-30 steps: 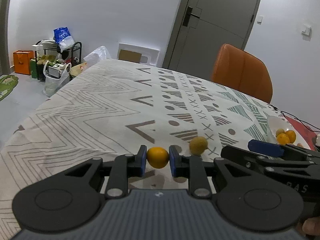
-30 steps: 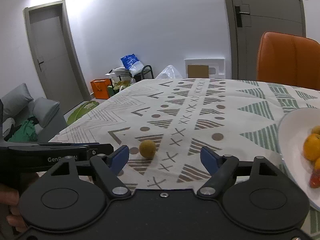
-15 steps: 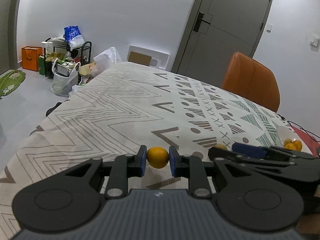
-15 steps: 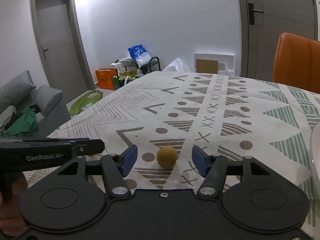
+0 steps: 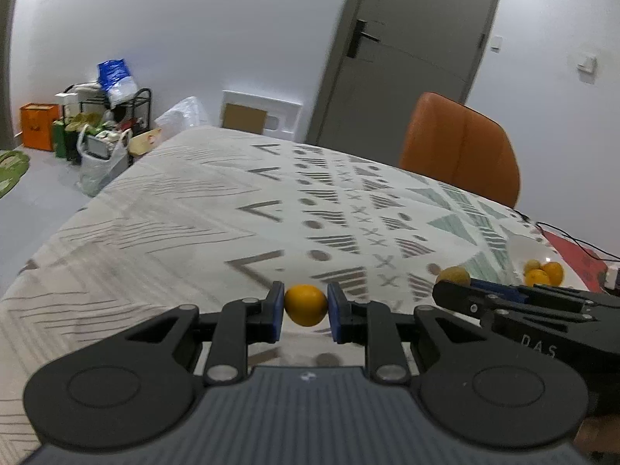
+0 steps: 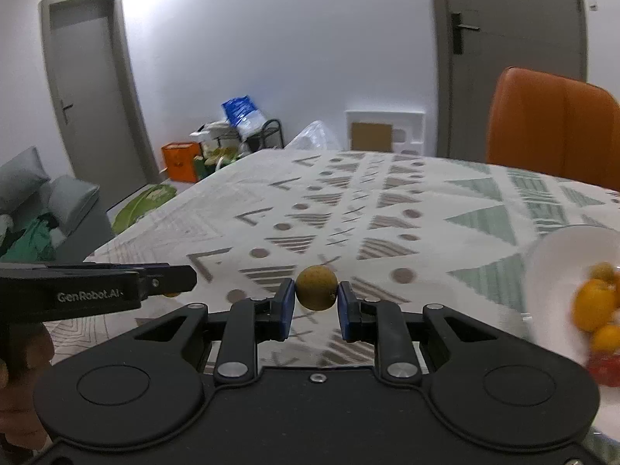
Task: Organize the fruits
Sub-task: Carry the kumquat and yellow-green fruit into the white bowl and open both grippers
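Observation:
My left gripper (image 5: 305, 306) is shut on a small orange fruit (image 5: 305, 304) and holds it above the patterned tablecloth (image 5: 217, 209). My right gripper (image 6: 316, 302) is shut on a dull yellow-brown round fruit (image 6: 316, 287), lifted off the cloth. That fruit also shows in the left wrist view (image 5: 452, 275), at the tip of the right gripper. A white plate (image 6: 550, 263) at the right holds several orange fruits (image 6: 591, 310) and something red (image 6: 604, 368). The plate shows far right in the left wrist view (image 5: 523, 248).
An orange chair (image 5: 461, 147) stands at the table's far side. A red item with black cables (image 5: 573, 252) lies beyond the plate. A cluttered rack and bags (image 5: 104, 116) stand on the floor at the left. A grey sofa (image 6: 46, 201) is left of the table.
My right gripper has shut on the yellow-brown fruit, lifted it and swung toward the plate. My left gripper keeps hold of the orange fruit.

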`<action>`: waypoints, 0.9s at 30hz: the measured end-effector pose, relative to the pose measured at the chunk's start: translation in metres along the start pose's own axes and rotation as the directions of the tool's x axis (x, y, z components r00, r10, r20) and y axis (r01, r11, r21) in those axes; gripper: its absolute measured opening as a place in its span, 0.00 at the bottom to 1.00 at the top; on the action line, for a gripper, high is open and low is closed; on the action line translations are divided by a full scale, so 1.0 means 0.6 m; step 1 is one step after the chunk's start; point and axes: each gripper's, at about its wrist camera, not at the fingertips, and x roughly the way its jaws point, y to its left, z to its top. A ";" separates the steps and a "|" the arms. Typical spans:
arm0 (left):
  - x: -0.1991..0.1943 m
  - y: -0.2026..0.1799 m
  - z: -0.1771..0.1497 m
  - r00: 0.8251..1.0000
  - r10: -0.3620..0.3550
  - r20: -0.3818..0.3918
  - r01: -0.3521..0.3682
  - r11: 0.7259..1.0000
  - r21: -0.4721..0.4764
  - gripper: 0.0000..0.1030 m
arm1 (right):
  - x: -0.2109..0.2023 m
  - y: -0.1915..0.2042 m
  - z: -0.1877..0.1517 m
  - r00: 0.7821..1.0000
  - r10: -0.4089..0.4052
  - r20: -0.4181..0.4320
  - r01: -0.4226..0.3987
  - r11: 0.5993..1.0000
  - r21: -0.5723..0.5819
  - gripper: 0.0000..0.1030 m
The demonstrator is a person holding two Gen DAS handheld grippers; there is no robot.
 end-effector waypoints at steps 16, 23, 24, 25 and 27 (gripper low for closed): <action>0.009 -0.115 0.005 0.996 -0.091 0.009 0.090 0.992 0.093 0.21 | -0.077 -0.111 -0.018 0.991 -0.120 0.057 0.115 0.989 0.096 0.21; 0.016 -0.158 0.005 0.993 -0.121 0.003 0.119 0.985 0.128 0.21 | -0.106 -0.150 -0.025 0.983 -0.164 0.077 0.153 0.980 0.130 0.21; 0.017 -0.164 0.005 0.992 -0.124 0.001 0.123 0.983 0.133 0.21 | -0.109 -0.156 -0.026 0.982 -0.170 0.079 0.159 0.978 0.135 0.21; 0.018 -0.169 0.005 0.992 -0.129 0.000 0.127 0.982 0.137 0.21 | -0.114 -0.162 -0.028 0.981 -0.178 0.081 0.165 0.976 0.142 0.21; 0.020 -0.182 0.005 0.991 -0.137 -0.002 0.136 0.980 0.146 0.21 | -0.121 -0.172 -0.032 0.978 -0.191 0.082 0.177 0.972 0.154 0.21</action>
